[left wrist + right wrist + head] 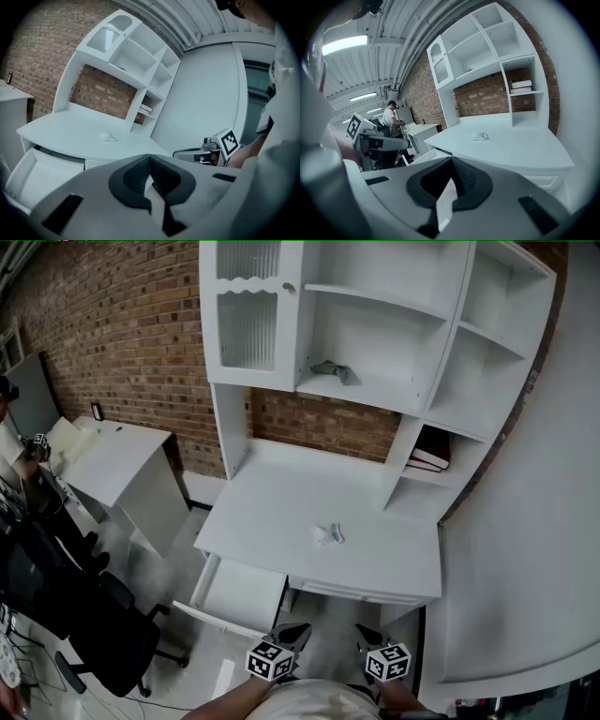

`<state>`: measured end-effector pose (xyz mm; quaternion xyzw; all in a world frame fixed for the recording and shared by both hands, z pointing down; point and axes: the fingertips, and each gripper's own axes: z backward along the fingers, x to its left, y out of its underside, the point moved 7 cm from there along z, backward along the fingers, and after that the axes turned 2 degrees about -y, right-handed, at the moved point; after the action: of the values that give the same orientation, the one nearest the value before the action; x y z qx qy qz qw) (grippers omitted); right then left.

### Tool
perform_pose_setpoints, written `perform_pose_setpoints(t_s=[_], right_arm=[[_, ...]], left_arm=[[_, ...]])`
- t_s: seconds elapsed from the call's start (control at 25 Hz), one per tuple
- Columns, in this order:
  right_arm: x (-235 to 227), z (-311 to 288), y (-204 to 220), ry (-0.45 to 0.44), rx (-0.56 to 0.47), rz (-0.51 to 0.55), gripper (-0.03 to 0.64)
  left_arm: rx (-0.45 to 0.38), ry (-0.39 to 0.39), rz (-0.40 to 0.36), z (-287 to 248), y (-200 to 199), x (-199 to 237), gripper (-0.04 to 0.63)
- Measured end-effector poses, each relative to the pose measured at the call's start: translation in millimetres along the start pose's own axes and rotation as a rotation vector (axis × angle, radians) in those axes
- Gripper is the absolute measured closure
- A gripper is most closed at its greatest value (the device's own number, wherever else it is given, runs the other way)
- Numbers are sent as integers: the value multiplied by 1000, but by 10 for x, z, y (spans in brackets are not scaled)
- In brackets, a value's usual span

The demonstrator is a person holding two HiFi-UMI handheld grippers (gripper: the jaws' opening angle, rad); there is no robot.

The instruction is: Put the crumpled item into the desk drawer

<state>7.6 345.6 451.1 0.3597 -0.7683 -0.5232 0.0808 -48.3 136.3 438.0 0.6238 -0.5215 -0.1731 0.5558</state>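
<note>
A small pale crumpled item (pixel 328 534) lies on top of the white desk (pixel 281 512), right of its middle; it also shows as the crumpled item (pixel 108 137) in the left gripper view and the crumpled item (pixel 479 136) in the right gripper view. The desk drawer (pixel 239 594) stands pulled out below the desk's left front, with nothing visible in it. My left gripper (pixel 296 629) and right gripper (pixel 366 634) hang side by side in front of the desk, well short of the item. Both are shut and hold nothing.
A white hutch (pixel 375 334) rises at the back of the desk, with a grey crumpled thing (pixel 333 369) on a shelf and books (pixel 429 457) in a right cubby. To the left stand a white side table (pixel 117 460) and a black office chair (pixel 103 634). A person (pixel 391 117) stands far off.
</note>
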Motion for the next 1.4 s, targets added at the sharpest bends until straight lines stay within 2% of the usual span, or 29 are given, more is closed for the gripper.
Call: perform_pose_setpoints(t_s=[0.24, 0.68, 1.08, 1.4], right_arm=[[-104, 117, -12, -2, -7, 2, 594], [-198, 242, 98, 19, -26, -44, 594], [-72, 208, 194, -21, -23, -50, 594], [-54, 180, 191, 7, -36, -58, 594]], left_arm=[[-15, -19, -5, -67, -109, -37, 574], [24, -13, -21, -109, -54, -224, 574], [45, -40, -10, 34, 86, -302, 574], [43, -26, -26, 91, 60, -223, 574]])
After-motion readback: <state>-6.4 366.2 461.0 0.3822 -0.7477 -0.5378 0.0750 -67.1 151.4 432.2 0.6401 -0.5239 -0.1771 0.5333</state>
